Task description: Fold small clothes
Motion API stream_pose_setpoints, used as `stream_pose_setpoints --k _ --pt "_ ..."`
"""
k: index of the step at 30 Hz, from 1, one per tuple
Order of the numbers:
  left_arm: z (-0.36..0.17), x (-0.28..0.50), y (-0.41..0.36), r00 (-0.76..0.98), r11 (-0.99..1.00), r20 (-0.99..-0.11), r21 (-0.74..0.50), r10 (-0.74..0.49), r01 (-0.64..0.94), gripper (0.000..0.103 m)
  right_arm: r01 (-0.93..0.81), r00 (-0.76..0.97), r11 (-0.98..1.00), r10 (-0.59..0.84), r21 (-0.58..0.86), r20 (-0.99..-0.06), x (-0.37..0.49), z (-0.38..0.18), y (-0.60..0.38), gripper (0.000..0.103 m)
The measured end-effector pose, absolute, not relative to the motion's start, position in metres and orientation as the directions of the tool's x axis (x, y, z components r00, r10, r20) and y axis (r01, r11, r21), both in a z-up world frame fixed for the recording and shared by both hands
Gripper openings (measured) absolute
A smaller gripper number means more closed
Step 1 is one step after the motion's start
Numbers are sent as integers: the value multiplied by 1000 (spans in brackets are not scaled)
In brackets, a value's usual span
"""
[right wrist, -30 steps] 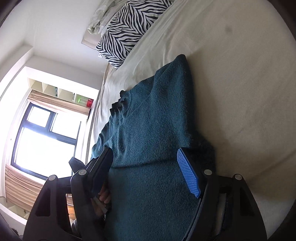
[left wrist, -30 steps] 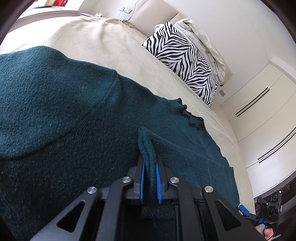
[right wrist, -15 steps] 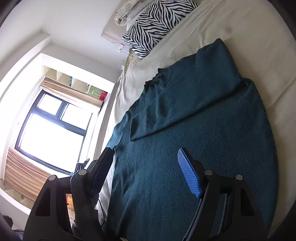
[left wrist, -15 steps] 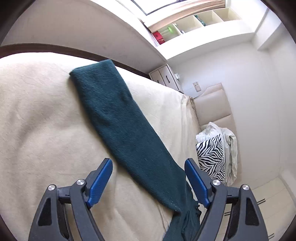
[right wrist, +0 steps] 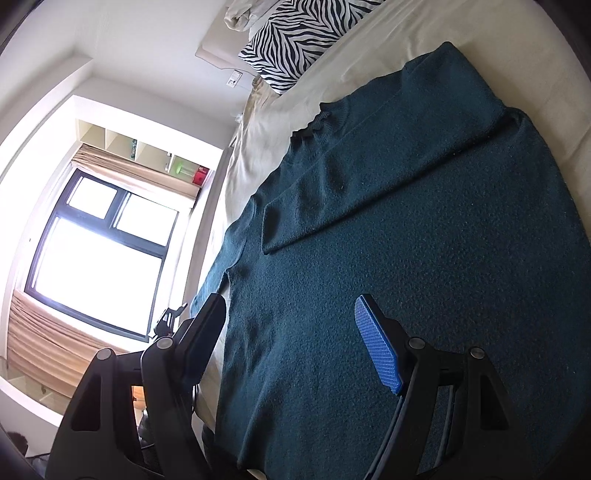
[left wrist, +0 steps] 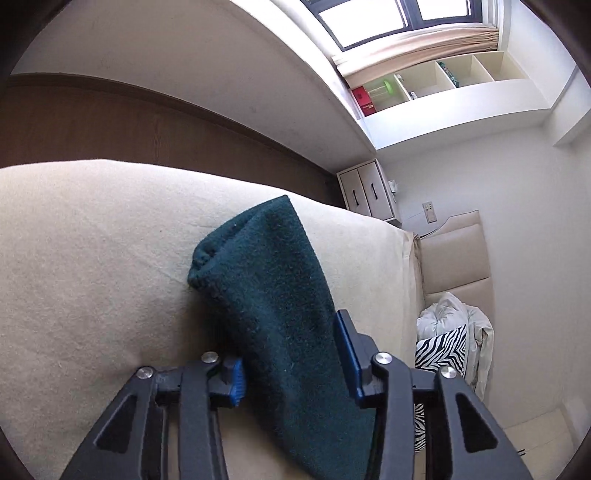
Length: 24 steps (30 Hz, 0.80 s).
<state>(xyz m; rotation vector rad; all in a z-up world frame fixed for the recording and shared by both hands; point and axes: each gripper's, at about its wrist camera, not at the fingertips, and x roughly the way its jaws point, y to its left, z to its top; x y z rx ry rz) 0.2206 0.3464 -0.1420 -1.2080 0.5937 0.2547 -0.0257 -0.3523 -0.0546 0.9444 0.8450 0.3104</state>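
Observation:
A dark teal knit sweater (right wrist: 406, 236) lies flat on a cream bed (right wrist: 266, 110), with one sleeve (right wrist: 332, 195) folded across its chest. In the left wrist view its other sleeve (left wrist: 273, 288) stretches out over the bed (left wrist: 92, 258), cuff at the far end. My left gripper (left wrist: 291, 358) straddles this sleeve; the jaws press against its sides and the cloth bunches between them. My right gripper (right wrist: 291, 332) is open and empty above the sweater's lower body.
A zebra-print pillow (right wrist: 295, 33) and crumpled white bedding (left wrist: 454, 321) lie at the head of the bed. A brown bed frame (left wrist: 147, 125), a window (right wrist: 96, 251) and wall shelves (left wrist: 424, 85) lie beyond the bed's edge.
My left gripper let go of the first sleeve, swung to the outstretched one, moved in along it and narrowed its jaws around it. My right gripper drew back from the sweater, staying open.

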Motion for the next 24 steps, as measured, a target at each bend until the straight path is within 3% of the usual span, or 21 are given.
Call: stream_pose_setpoints --k 3,7,11,14,16,21,24 --pt "-131 227 339 799 419 -589 -760 -120 -497 8 124 647 568 575 813 -500 -24 -61 -356 72" --pt "-63 242 265 811 728 -578 -594 -91 -342 8 132 640 553 586 823 -497 -20 -70 -359 72" --pt "-15 241 106 806 967 -580 -251 -118 -39 8 119 643 545 595 830 -483 -12 -72 -358 72" --pt "-28 224 -21 798 985 -596 61 -93 160 11 131 643 534 596 835 -481 -4 -77 -359 72" --pt "-55 213 -77 797 953 -601 202 -59 223 14 142 639 534 594 834 -489 4 -80 -360 72" --pt "-110 203 -92 749 949 -660 202 -51 243 17 138 614 521 623 843 -485 36 -84 -360 72" --pt "-108 200 -76 759 964 -649 156 -63 213 32 130 585 487 666 864 -463 73 -87 -345 72"
